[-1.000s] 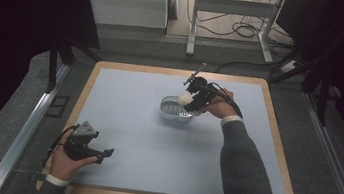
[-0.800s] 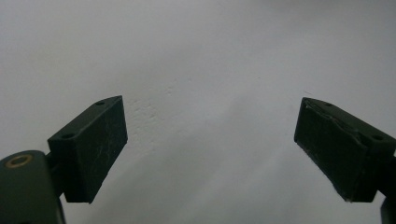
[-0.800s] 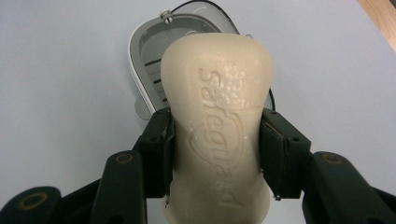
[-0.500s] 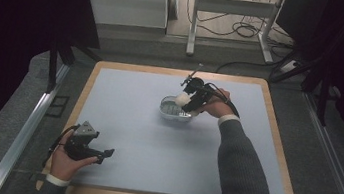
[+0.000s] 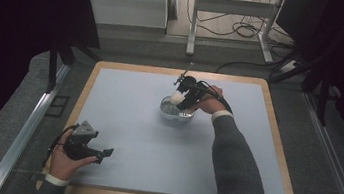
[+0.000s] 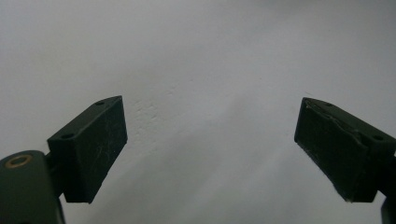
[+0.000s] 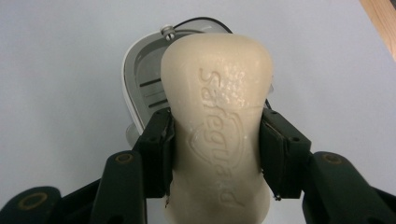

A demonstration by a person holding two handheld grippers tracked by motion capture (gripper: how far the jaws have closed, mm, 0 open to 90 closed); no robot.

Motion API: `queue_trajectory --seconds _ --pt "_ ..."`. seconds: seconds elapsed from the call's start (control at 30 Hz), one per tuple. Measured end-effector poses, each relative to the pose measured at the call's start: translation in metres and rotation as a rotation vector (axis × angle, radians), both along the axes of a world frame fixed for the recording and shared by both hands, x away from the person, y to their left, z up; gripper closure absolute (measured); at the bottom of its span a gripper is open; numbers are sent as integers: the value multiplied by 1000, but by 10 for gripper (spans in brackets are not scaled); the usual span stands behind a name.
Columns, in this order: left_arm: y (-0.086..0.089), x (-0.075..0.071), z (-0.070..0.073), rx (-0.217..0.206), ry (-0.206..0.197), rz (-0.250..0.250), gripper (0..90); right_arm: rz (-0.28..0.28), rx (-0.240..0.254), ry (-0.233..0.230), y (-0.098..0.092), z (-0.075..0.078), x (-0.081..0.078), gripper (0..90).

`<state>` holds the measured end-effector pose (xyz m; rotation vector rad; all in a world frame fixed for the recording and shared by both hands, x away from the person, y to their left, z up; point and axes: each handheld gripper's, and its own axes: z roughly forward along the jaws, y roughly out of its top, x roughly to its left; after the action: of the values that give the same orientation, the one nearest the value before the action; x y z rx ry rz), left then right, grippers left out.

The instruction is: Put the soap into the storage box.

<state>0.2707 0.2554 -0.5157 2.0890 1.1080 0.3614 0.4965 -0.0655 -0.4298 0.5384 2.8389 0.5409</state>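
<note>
The right tongs (image 7: 215,154), clamped on the soap bar (image 7: 217,126), have sunk toward the soap dish (image 5: 176,110); left tongs (image 6: 210,149) rest apart, idle

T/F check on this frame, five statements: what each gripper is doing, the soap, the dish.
1. The right gripper is shut on the bar of soap. True.
2. The left gripper holds a sponge. False: its jaws stand open with nothing between them.
3. The soap dish stands on the blue-grey mat. True.
4. The soap lies flat in the dish. False: it is held above the dish, clamped between the jaws.
5. The left gripper is beside the dish. False: it sits near the mat's near left corner, well apart.
</note>
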Motion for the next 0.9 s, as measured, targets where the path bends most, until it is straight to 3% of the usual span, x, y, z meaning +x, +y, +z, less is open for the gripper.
queue_trajectory --seconds 0.4,0.77,0.9 --pt "-1 0 -1 3 2 -3 97 65 -48 -27 16 -11 -5 495" --pt "-1 0 -1 6 4 -6 97 80 -120 -34 22 -22 -5 481" --pt "-1 0 -1 6 3 -5 97 64 -84 -38 20 -20 -6 488"
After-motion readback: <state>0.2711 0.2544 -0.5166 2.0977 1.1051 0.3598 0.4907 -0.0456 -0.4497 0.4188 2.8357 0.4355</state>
